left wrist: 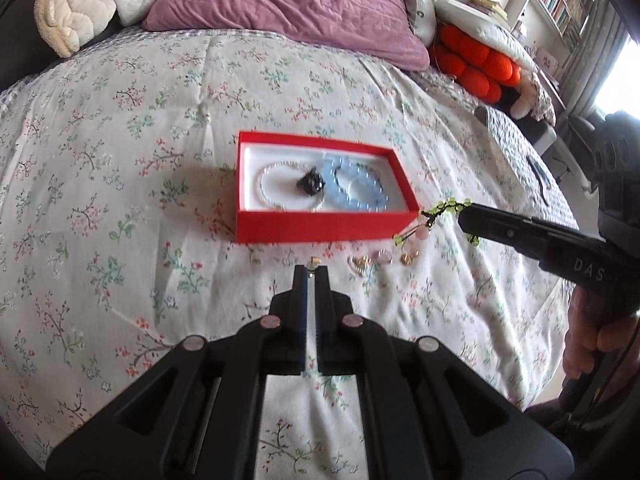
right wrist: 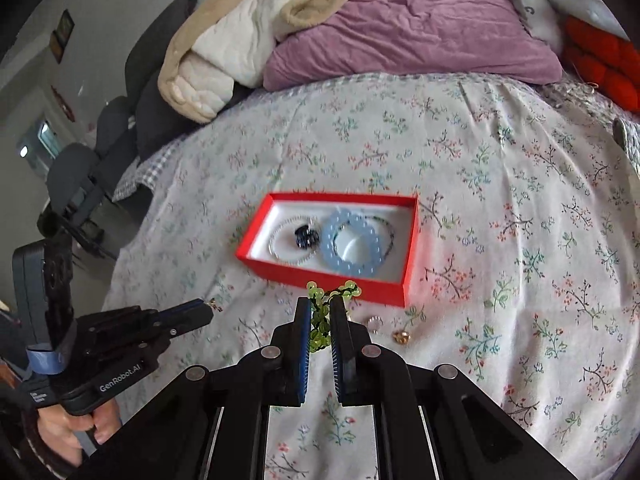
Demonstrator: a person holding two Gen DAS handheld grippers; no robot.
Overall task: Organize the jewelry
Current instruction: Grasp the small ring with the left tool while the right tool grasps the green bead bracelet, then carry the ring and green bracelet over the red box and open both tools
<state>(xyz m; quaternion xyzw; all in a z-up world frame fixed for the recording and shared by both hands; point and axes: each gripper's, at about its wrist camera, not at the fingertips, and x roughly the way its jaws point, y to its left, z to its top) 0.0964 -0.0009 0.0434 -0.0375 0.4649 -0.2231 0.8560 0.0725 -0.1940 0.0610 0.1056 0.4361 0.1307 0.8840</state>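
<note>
Black jaws of the left gripper (left wrist: pixel 311 272) pinch a tiny gold earring (left wrist: pixel 313 261) above the floral bedspread (left wrist: pixel 120 160). To its right, the right gripper (right wrist: pixel 321 308) is clenched on a green beaded bracelet (right wrist: pixel 320 320), angled down at the corner of the red box (left wrist: pixel 320 224). Three bracelets and one dark ornament (left wrist: pixel 310 184) lie inside the box. Several small pieces (left wrist: pixel 380 258), too blurred to count, rest on the cloth between the box and the grippers. A purple pillow (left wrist: pixel 300 12) lies beyond.

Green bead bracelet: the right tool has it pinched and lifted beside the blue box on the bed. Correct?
Not quite: the box is red, not blue. The right wrist view shows the right tool pinching the green bead bracelet just in front of it.
</note>
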